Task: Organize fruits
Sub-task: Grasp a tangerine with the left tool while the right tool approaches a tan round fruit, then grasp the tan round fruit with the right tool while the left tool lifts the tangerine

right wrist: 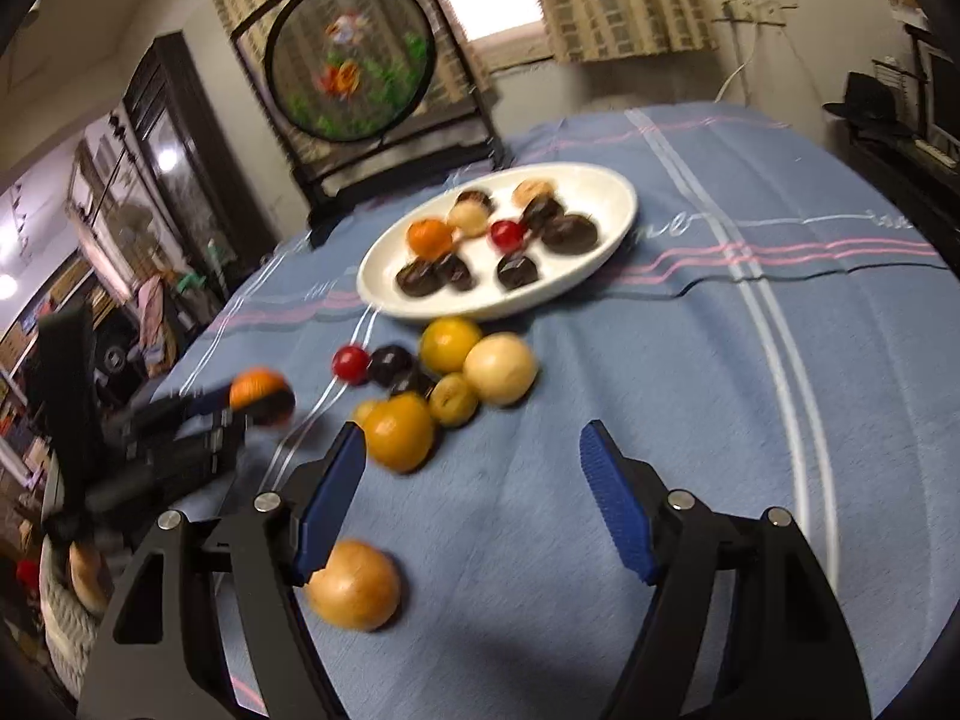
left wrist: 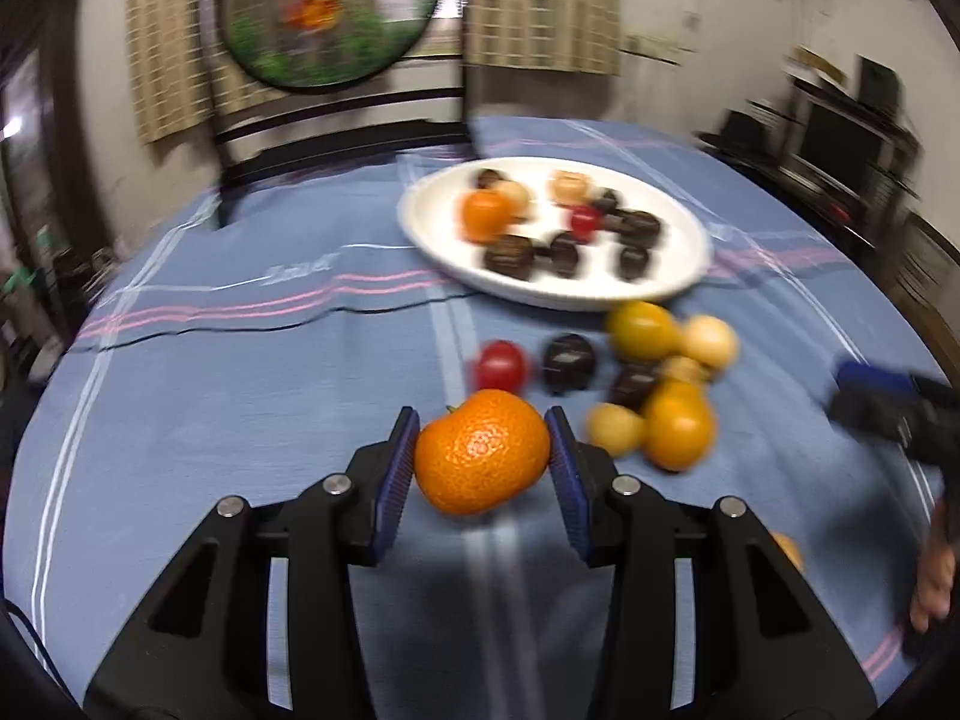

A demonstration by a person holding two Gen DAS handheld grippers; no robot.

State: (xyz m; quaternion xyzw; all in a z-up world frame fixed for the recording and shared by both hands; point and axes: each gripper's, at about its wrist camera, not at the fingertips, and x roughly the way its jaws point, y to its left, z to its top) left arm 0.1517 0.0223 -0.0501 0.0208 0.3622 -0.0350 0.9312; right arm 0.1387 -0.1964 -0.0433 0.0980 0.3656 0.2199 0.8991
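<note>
Roughly ten fruits already lie on the white plate (left wrist: 420,222); about nine remain loose on the surface (left wrist: 240,420). Left claw (left wrist: 482,456) grips a mandarin (left wrist: 483,450), lifted; right claw (right wrist: 474,498) hangs released, nothing between its pads.

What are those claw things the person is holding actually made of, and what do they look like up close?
Both look alike: the left gripper and the right gripper each have two angular black arms with triangular cut-outs, joined by round silver pins. Each finger ends in a blue ribbed pad. A thin dark cable shows at the left wrist view's lower left edge. No sleeve is clearly visible.
</note>
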